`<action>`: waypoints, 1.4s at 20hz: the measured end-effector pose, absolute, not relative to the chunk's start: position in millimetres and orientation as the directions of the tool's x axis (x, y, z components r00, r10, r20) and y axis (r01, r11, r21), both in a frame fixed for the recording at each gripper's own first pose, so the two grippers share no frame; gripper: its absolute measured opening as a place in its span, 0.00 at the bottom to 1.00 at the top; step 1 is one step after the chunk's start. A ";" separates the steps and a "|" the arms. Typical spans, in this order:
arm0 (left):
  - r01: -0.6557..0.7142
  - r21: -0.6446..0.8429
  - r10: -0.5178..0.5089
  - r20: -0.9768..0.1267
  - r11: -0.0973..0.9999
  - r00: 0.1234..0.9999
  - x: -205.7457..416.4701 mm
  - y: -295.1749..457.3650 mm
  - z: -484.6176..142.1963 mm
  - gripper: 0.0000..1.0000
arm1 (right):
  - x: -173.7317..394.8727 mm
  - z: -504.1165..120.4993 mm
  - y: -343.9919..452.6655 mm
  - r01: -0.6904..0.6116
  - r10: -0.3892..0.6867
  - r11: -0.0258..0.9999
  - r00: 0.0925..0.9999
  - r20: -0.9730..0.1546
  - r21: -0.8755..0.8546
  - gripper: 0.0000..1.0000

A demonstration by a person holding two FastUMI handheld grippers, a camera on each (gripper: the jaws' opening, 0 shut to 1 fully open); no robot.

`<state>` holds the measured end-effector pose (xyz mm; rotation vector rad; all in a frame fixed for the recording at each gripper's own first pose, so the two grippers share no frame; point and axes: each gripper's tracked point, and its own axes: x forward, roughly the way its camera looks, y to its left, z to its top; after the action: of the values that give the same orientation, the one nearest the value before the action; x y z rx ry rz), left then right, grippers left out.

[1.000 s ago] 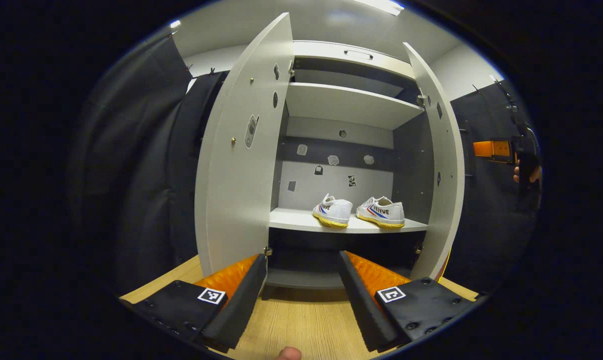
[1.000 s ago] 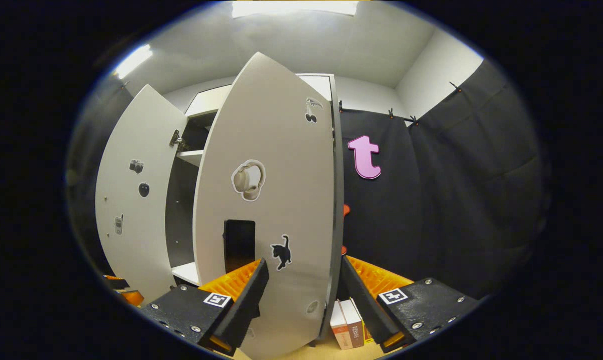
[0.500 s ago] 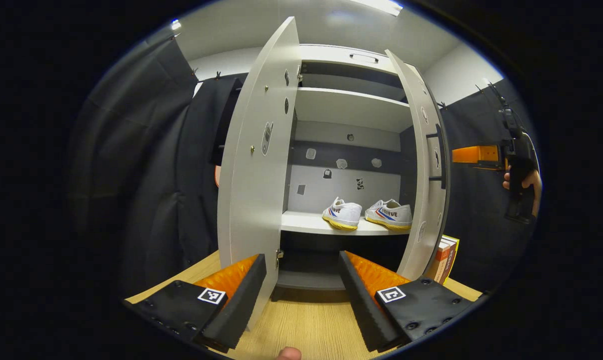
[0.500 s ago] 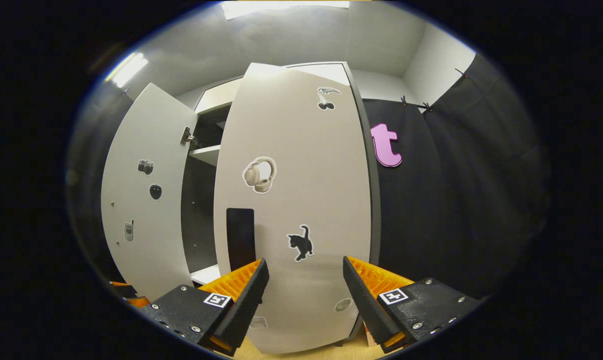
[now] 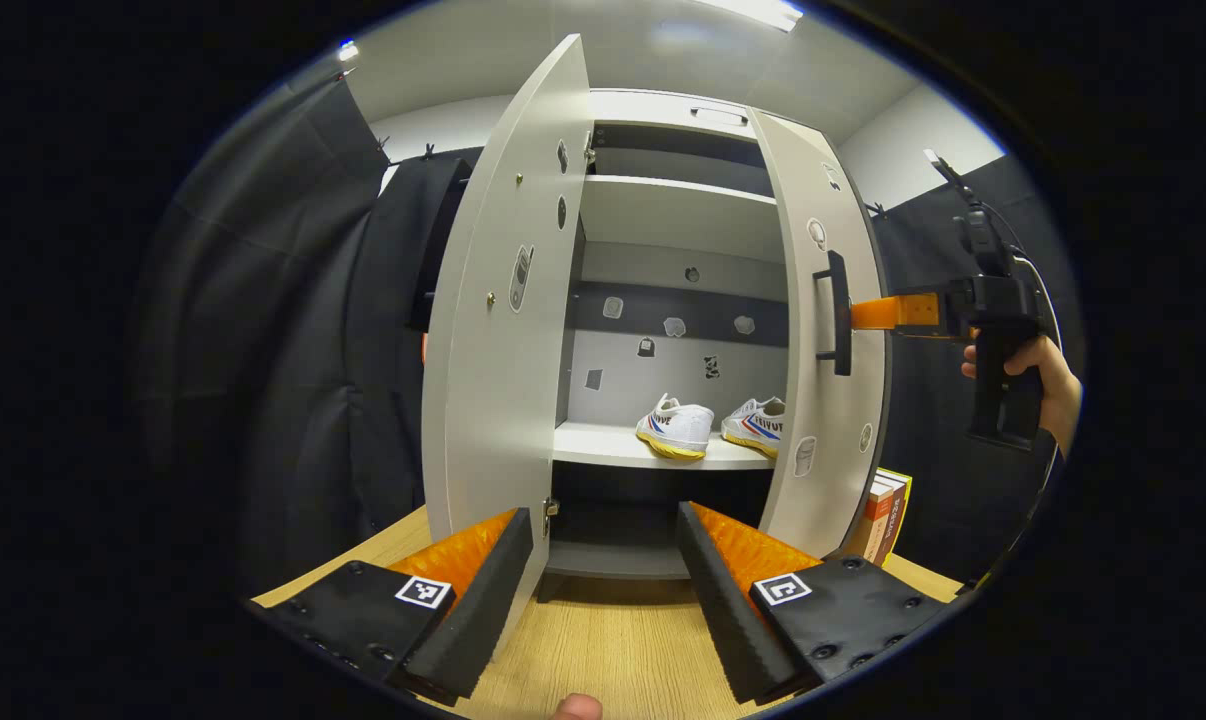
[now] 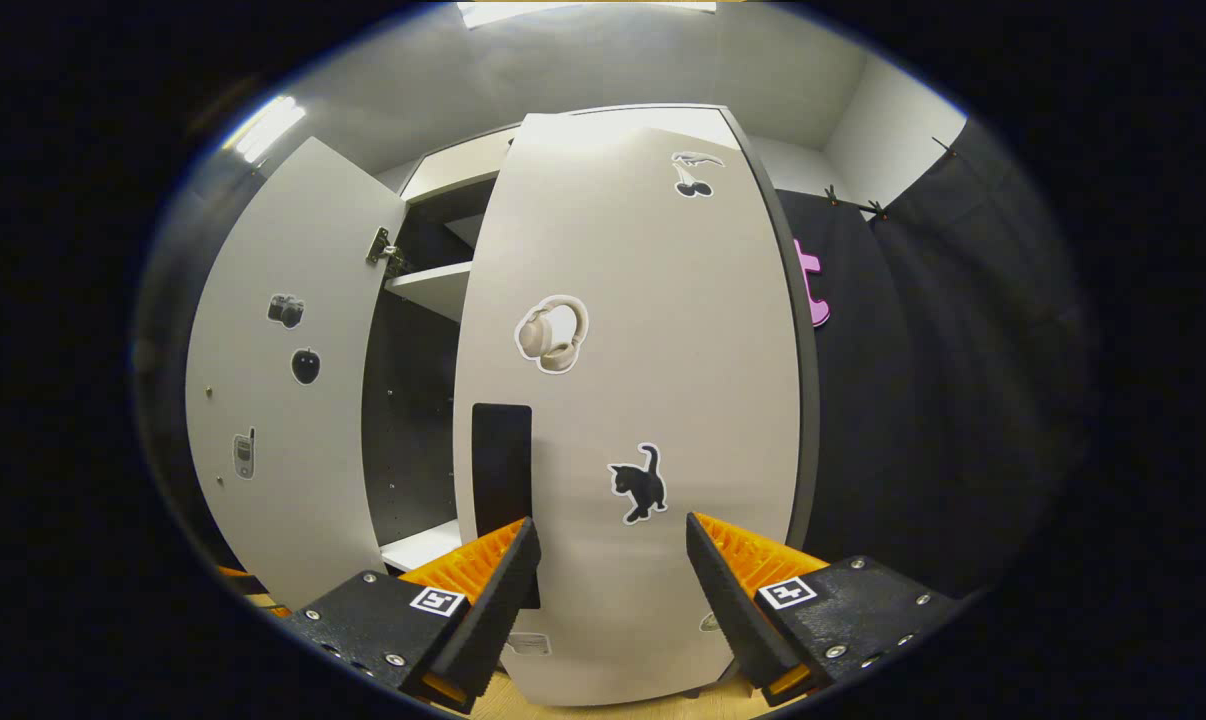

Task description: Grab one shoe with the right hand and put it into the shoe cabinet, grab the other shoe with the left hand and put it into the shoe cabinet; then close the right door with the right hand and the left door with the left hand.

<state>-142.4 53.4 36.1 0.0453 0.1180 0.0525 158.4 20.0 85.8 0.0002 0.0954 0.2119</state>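
Two white shoes with yellow soles, the left shoe [image 5: 678,428] and the right shoe [image 5: 756,424], sit side by side on the cabinet's middle shelf [image 5: 603,446]. The left door [image 5: 503,330] stands wide open. The right door [image 5: 823,350] is swung partway shut and hides part of the right shoe. My left gripper [image 5: 603,590] is open, low in front of the cabinet and holding nothing. In the left gripper view, my right gripper [image 5: 866,313], held by a hand [image 5: 1038,365], reaches the door beside its black handle [image 5: 840,312]. In the right gripper view, the right gripper [image 6: 608,590] is open against the right door's front [image 6: 663,380], next to the handle [image 6: 502,460].
A wooden tabletop [image 5: 603,650] runs under the cabinet. Books [image 5: 888,515] stand to the right of the cabinet behind the right door. An upper shelf [image 5: 673,210] is bare. Black cloth hangs on both sides. The left door's inner face [image 6: 283,380] carries stickers.
The right door has swung from wide open to partway shut, with the right gripper following against its front. The left gripper has barely moved.
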 end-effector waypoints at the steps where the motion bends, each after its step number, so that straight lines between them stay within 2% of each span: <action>1: -0.051 0.046 0.056 -0.116 0.998 0.992 -141.8 53.6 35.6 0.94 | 161.4 85.2 22.9 -0.209 0.208 0.978 0.972 -0.105 -0.003 0.91; 22: -0.043 0.004 0.043 -0.110 0.999 0.993 -147.3 58.0 37.4 0.94 | 183.0 73.4 35.8 -0.117 0.115 0.993 0.987 -0.112 -0.020 0.91; 28: -0.032 0.012 0.033 -0.099 0.999 0.995 -148.5 55.7 43.3 0.95 | 154.1 87.3 32.8 -0.126 0.126 0.992 0.988 -0.092 0.003 0.91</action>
<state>-148.5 55.7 43.3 0.0103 0.0989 0.0328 154.1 32.8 87.3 -0.0026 0.0922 0.1262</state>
